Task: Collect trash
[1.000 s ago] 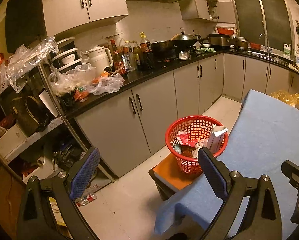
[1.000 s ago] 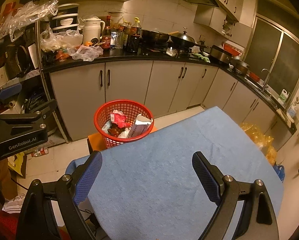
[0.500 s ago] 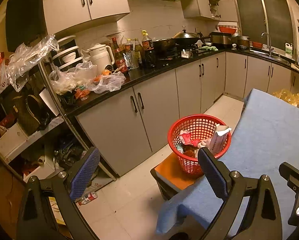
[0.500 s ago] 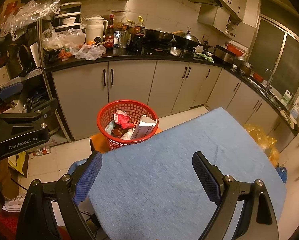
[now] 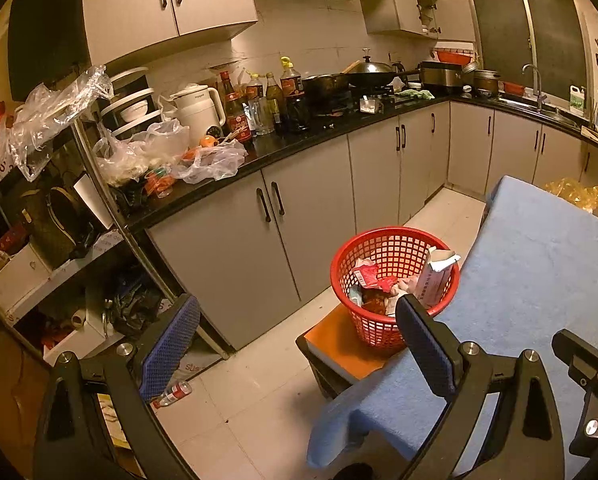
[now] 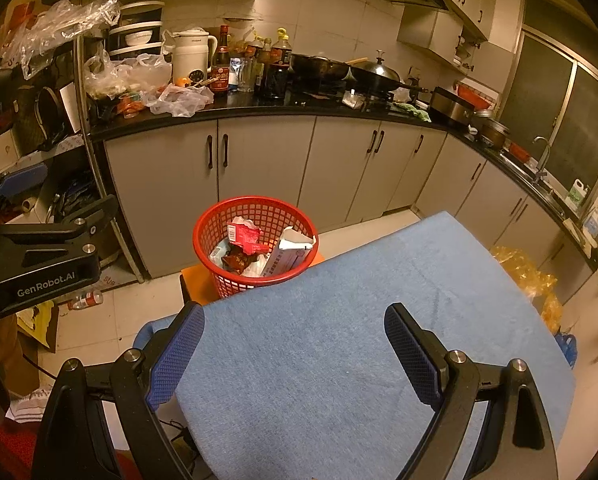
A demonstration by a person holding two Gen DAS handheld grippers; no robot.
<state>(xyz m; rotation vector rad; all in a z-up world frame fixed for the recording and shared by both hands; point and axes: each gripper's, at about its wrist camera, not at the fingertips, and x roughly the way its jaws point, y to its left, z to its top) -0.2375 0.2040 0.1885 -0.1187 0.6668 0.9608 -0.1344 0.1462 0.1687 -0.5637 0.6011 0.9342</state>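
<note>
A red mesh basket (image 5: 393, 245) (image 6: 255, 208) stands on an orange stool (image 5: 345, 346) at the far edge of a table under a blue cloth (image 6: 339, 360) (image 5: 531, 280). Inside lie red wrappers (image 6: 245, 236), a dark packet and a torn white carton (image 6: 289, 258) (image 5: 435, 276) leaning on the rim. My left gripper (image 5: 297, 338) hangs open over the floor left of the table, nothing between its blue pads. My right gripper (image 6: 293, 350) is open above the bare cloth. The left gripper's body (image 6: 39, 256) shows at the right wrist view's left edge.
Grey cabinets under a black counter (image 6: 259, 110) run behind the basket, crowded with bottles, a white kettle (image 6: 189, 56), plastic bags and pans. A metal shelf rack (image 5: 39, 220) stands at left. A small bottle (image 5: 173, 394) lies on the tiled floor. A yellow bag (image 6: 527, 276) sits right of the table.
Both cameras have drifted slightly: the basket sits a bit lower and more to the right in both views. Both grippers stay open and empty.
</note>
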